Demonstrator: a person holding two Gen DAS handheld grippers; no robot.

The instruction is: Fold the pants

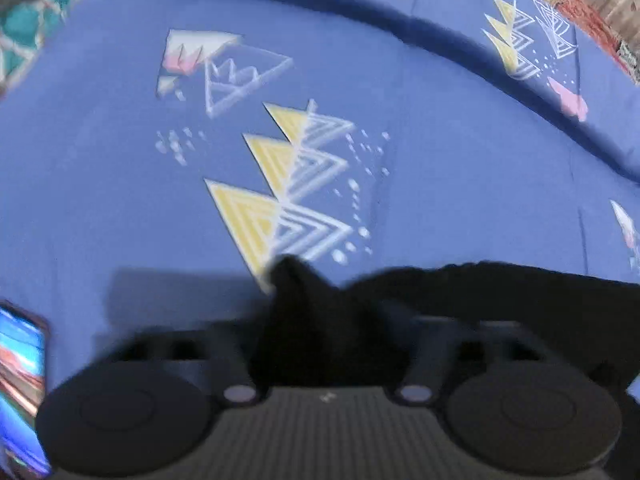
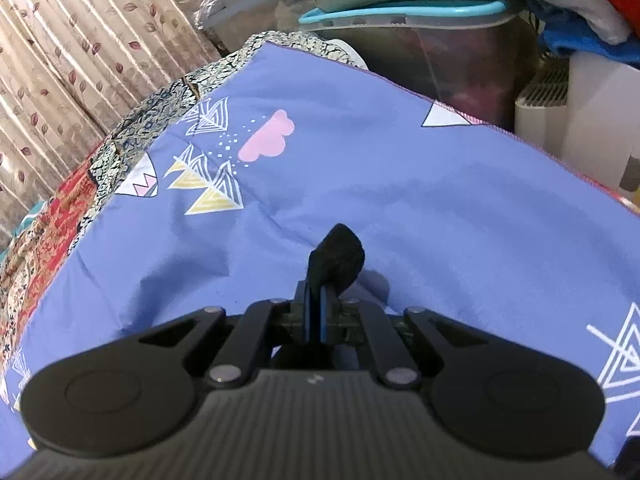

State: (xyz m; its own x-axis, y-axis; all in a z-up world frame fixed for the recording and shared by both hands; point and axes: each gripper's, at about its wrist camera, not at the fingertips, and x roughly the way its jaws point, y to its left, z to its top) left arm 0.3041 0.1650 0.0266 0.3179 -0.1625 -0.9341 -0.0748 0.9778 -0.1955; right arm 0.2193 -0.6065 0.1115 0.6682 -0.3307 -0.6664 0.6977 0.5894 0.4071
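The black pants (image 1: 500,292) lie on a blue bedsheet with triangle prints (image 1: 280,160). In the left wrist view, which is motion-blurred, a peak of black fabric (image 1: 304,304) stands up between my left gripper's (image 1: 320,344) fingers, and the cloth trails off to the right; the fingertips are hidden in it. In the right wrist view my right gripper (image 2: 316,300) is shut, its blue-edged pads pressed together on a small tuft of the black pants (image 2: 338,258) held above the sheet (image 2: 440,208). The remainder of the pants is out of that view.
A phone with a lit screen (image 1: 20,392) lies at the left edge of the sheet. A patterned quilt (image 2: 52,220) borders the sheet. Leaf-print curtains (image 2: 60,60), plastic storage bins (image 2: 420,40) and piled clothes (image 2: 580,8) stand beyond the bed.
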